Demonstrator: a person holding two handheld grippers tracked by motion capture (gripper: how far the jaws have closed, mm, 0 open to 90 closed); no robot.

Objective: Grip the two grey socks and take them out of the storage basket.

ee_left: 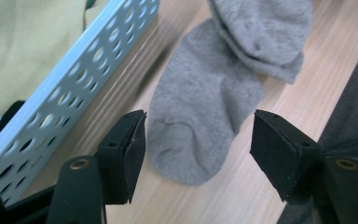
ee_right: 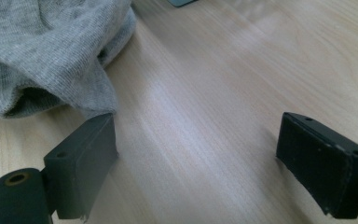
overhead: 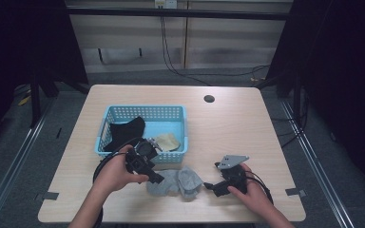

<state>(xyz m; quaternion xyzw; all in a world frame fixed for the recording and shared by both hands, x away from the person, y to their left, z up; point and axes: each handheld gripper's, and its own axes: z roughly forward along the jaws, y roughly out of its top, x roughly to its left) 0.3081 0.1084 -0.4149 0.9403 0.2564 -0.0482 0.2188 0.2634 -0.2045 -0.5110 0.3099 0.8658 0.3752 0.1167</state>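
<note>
The counter point(overhead: 247, 123) carries a blue basket point(overhead: 145, 113), the landmark here. Inside the basket already lie a black sock point(overhead: 126, 130) toward its left and a pale yellow sock point(overhead: 167, 141) at its near right corner, so part of the sorting looks done. Left to move are the grey socks point(overhead: 178, 181), bunched on the wood just in front of the basket's near wall. The left gripper point(ee_left: 198, 144) hovers beside that wall with its jaws apart, straddling a grey toe without pressing it. The right gripper point(ee_right: 196, 154), farther right of the basket, has its jaws wide and empty beside the grey cuff.
</note>
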